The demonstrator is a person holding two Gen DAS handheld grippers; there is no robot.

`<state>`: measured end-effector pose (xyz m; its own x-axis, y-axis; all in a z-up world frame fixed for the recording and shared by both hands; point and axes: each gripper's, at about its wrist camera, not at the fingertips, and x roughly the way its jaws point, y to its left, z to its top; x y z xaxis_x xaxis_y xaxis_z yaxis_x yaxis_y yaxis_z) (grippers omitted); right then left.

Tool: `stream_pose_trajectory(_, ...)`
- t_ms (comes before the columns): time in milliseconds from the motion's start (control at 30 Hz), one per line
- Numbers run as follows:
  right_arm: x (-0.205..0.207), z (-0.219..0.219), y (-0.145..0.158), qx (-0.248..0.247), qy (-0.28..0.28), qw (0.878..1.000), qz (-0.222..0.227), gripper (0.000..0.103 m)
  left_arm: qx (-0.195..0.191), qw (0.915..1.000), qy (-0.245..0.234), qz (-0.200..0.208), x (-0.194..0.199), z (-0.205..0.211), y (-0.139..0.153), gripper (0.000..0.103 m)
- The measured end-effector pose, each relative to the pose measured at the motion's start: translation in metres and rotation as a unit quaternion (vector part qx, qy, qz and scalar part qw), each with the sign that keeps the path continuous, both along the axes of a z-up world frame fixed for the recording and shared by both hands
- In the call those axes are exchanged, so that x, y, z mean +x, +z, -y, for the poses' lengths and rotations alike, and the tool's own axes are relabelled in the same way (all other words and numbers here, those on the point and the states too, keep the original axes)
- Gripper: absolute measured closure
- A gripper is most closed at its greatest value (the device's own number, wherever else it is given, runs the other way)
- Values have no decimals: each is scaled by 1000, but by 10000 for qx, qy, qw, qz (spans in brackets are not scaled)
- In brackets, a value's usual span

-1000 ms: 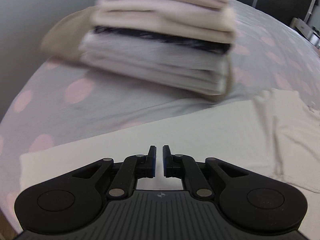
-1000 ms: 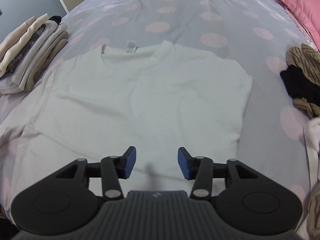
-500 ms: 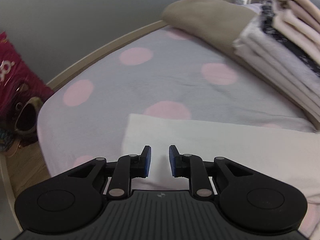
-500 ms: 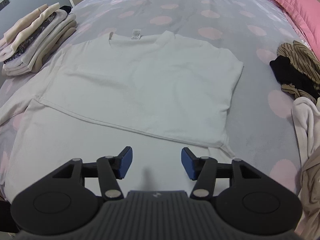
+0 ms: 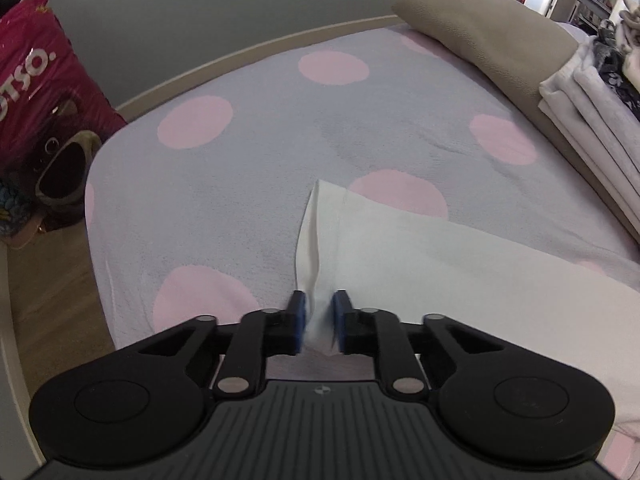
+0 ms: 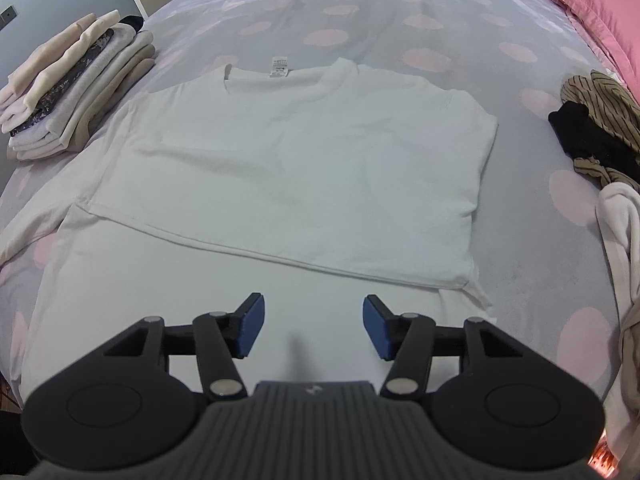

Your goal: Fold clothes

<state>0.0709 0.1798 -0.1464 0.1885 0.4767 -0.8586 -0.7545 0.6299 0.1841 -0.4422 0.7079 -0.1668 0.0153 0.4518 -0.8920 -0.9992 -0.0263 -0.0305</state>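
A white long-sleeved shirt point(image 6: 300, 160) lies flat on the spotted bed sheet point(image 6: 400, 12), collar at the far side with its label showing. Its right side is folded over the body. In the left wrist view the shirt's sleeve point(image 5: 440, 264) runs from the right to its cuff. My left gripper point(image 5: 319, 312) is shut on that cuff, and the cloth rises in a ridge between the blue pads. My right gripper point(image 6: 314, 328) hovers open over the shirt's lower part with nothing between its fingers.
A stack of folded clothes point(image 6: 68, 108) stands left of the shirt, also in the left wrist view point(image 5: 592, 112). Unfolded striped and black garments point(image 6: 592, 128) and a pale one point(image 6: 620, 240) lie at the right. A pink bag point(image 5: 36, 80) sits on the floor beyond the bed's corner.
My left gripper swung away from the stack to the sleeve's end, opened a little and closed on the cuff. My right gripper drew back from the shirt and stayed open.
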Motion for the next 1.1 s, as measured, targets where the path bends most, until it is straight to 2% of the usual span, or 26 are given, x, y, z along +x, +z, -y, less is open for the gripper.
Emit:
stream_pose_trajectory(100, -1, -2, 4, 35, 9, 10000, 4, 45, 319, 9992, 186, 165, 7, 12, 21, 98)
stream_pose_trajectory(167, -2, -2, 8, 62, 5, 10000, 7, 45, 583, 9975, 73, 402, 21, 22, 44, 98)
stream_pose_trajectory(267, -3, -3, 13, 102, -1, 9999, 12, 45, 1053, 9908, -384, 753, 51, 40, 84, 98)
stream_pose_trajectory(367, -4, -4, 18, 147, -7, 9999, 16, 45, 1367, 9773, -914, 1335, 83, 65, 122, 99)
stream_pose_trajectory(567, -6, -4, 33, 351, -17, 9994, 17, 45, 1609, 9413, -2178, 2018, 164, 115, 180, 99)
stream_pose_trajectory(700, -6, -2, 41, 465, 0, 9989, 27, 45, 1613, 9149, -2923, 2268, 221, 154, 198, 99)
stream_pose_trajectory(833, -4, 2, 45, 527, -67, 9986, -16, 45, 1486, 8875, -3691, 2323, 281, 202, 195, 99)
stream_pose_trajectory(933, 0, 8, 49, 589, -126, 9982, -22, 45, 1369, 8628, -4284, 2311, 320, 243, 187, 99)
stream_pose_trajectory(1000, 3, 11, 50, 602, -192, 9980, -27, 44, 1246, 8481, -4652, 2208, 343, 271, 173, 99)
stream_pose_trajectory(1100, 10, 17, 45, 559, -367, 9976, -155, 44, 971, 8339, -5106, 1856, 372, 310, 140, 99)
